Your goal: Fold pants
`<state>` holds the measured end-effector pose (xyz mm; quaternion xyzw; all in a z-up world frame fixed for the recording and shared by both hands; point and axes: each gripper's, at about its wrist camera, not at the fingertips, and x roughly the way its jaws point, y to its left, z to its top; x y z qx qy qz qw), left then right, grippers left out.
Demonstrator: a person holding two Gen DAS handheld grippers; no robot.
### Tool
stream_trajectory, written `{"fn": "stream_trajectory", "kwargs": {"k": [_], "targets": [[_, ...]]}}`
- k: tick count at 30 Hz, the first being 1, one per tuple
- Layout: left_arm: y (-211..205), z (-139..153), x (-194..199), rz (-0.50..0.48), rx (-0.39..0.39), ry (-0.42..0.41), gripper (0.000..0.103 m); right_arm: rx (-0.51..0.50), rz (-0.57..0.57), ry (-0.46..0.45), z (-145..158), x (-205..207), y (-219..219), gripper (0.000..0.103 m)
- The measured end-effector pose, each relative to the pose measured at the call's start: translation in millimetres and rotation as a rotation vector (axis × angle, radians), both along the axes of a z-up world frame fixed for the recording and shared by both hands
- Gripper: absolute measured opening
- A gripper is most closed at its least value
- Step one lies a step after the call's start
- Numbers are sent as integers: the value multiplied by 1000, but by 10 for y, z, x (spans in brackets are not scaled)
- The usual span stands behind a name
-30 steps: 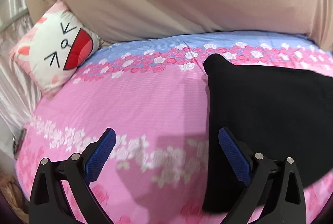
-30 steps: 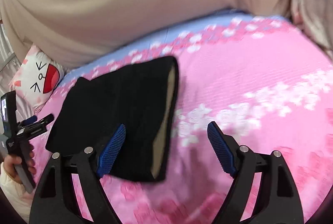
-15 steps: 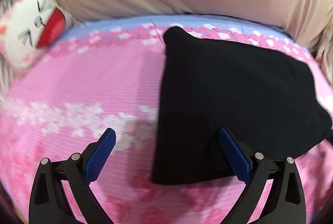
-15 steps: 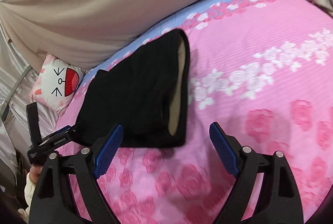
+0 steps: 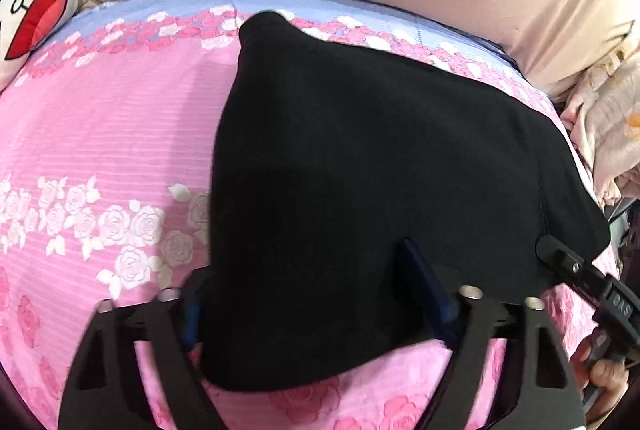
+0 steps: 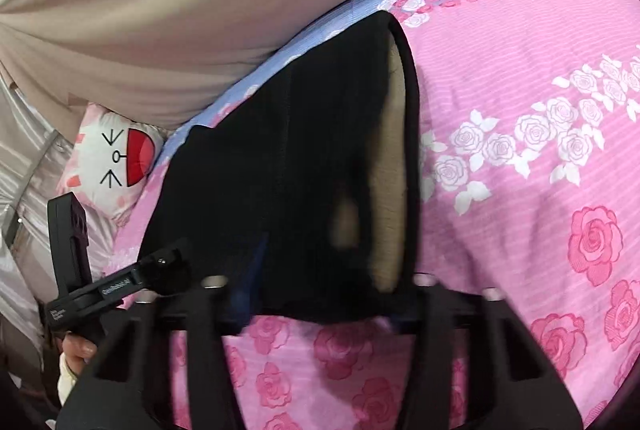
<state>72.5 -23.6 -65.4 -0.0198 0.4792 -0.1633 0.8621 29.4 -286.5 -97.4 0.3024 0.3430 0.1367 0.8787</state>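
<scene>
Left tool (image 5: 308,302) straddles the near edge of the black soft-knit folded pants (image 5: 372,166), fingers spread apart, not clamped. Right tool (image 6: 320,304) likewise spread at the tan-lined waistband end. Pants lie flat on the pink rose-print bed (image 5: 100,134). Limp, light cloth; pinch near corners.

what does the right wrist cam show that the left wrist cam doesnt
Only the right wrist view shows the tan lining inside the pants' open end, and the cartoon pillow's whole face. Only the left wrist view shows the pale ruffled fabric at the bed's right edge. Both show the black pants on the pink rose bedsheet, the beige curtain, and each open gripper, left gripper and right gripper, straddling the pants' near edge.
</scene>
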Motion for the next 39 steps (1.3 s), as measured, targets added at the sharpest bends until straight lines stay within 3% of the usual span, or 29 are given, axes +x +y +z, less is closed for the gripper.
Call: {"fn": "stream_trajectory", "kwargs": {"k": [1,3,6,11,13,15,17,20,22,24,26,29,32,34,35,37,39], "targets": [[17,33,-36,-10,-9,-3,52,10,8,-4,5,-10,-22,36],[99,112,-116,-30,-56,12,40,33,29,-19,67,-86,-35,34],[209,211,-284,-55,-123,53,37,44,61,-44,181,-294,-34,34],[236,280,-840,-137,-89,59,37,4,113,-21,187,-838,-36,34],[155,227,-1062,-153,-2,34,42,-5,117,6,90,-967,-29,36],[76,187,-1181,-133,87,-6,52,-69,106,17,23,-1021,-17,48],[63,265,-1213,-112,87,-26,54,-115,18,-9,112,-1111,-126,56],[184,640,-1283,-43,157,-149,58,-270,-146,-158,593,-1328,-270,56],[228,956,-1331,15,232,-306,79,-349,-137,-246,907,-1342,-221,50],[162,1129,-1265,19,251,-392,82,-373,-60,-302,1116,-1196,-74,36],[55,1096,-1097,11,259,-383,82,-395,39,-298,1141,-894,160,24],[-204,682,-779,-40,289,-260,82,-427,170,-189,876,-316,427,23],[-355,171,-572,-36,377,-175,85,-482,165,-54,456,76,325,21],[-218,72,-628,-13,329,-211,98,-391,134,-28,308,183,75,8],[-179,60,-637,-6,321,-207,98,-295,111,-7,274,195,-101,0],[-46,122,-655,-3,265,-195,98,-201,72,18,308,176,-248,0],[98,234,-775,13,257,-198,98,-221,47,-21,553,42,-188,6]]}}
